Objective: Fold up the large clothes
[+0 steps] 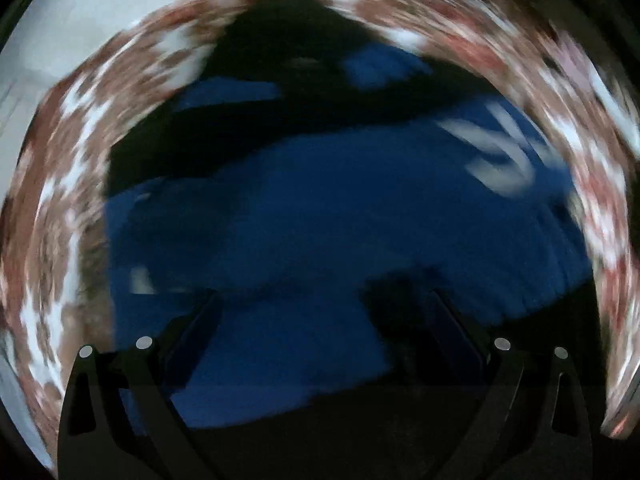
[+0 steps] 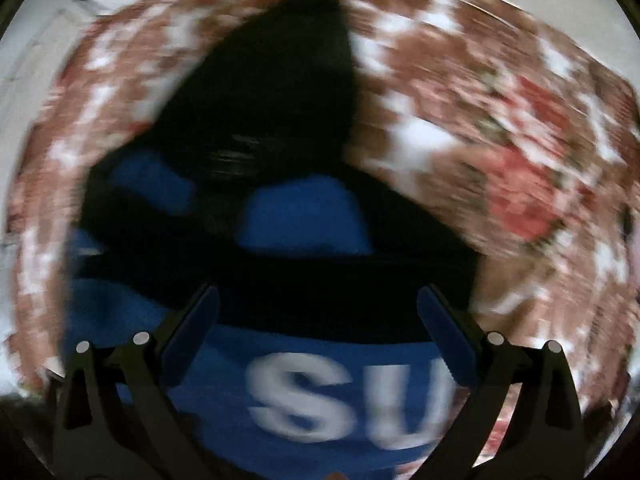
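The large blue-and-black cloth garment [image 2: 304,220] looks soft and matt, like thick fleece or sweatshirt knit; its white printed letters [image 2: 348,396] look flat and smooth. Beneath it, the brown, red and white floral cloth cover [image 2: 520,152] is matt woven fabric, though blur hides its texture. The left claw [image 1: 324,312] and right claw [image 2: 318,308] are smooth black plastic with small shiny metal pins [image 2: 141,338].

On the blue garment [image 2: 280,220] below my right gripper I read white letters "SU"; other lettering is too blurred.
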`<control>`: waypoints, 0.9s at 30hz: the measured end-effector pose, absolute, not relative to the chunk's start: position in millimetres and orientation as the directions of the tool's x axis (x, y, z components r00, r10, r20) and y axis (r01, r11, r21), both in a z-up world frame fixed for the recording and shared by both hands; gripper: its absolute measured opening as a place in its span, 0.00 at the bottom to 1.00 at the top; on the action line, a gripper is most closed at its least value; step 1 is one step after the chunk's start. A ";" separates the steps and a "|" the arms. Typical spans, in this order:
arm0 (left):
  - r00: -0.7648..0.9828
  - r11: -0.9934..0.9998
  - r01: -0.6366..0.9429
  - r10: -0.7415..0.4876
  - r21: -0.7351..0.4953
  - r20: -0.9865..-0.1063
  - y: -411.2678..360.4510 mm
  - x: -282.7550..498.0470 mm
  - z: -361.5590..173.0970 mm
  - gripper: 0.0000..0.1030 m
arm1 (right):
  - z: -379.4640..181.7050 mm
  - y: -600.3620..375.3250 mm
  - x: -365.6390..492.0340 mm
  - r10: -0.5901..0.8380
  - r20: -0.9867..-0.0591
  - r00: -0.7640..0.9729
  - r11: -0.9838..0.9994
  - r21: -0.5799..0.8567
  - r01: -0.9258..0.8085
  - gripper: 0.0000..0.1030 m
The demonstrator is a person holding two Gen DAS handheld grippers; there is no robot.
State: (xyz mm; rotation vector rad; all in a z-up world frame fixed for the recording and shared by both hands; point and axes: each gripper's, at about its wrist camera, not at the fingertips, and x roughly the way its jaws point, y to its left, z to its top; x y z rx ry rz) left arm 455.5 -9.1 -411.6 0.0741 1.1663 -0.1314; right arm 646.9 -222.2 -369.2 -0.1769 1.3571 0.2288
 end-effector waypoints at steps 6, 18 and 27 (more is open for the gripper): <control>0.408 0.982 -0.132 -0.072 -0.137 -0.910 96.6 510.5 -409.1 0.95 | -423.5 -271.3 637.5 -0.088 -0.978 0.191 0.965 -0.132 -0.229 0.95; 0.204 0.991 -0.017 -0.129 -0.136 -0.970 90.3 578.9 -457.9 0.31 | -465.2 -297.9 633.6 -0.113 -0.973 0.203 0.973 -0.150 -0.176 0.95; 0.370 0.992 0.031 -0.127 -0.124 -0.920 110.0 607.4 -379.5 0.30 | -453.3 -289.1 638.0 -0.083 -0.972 0.221 0.977 -0.123 -0.175 0.95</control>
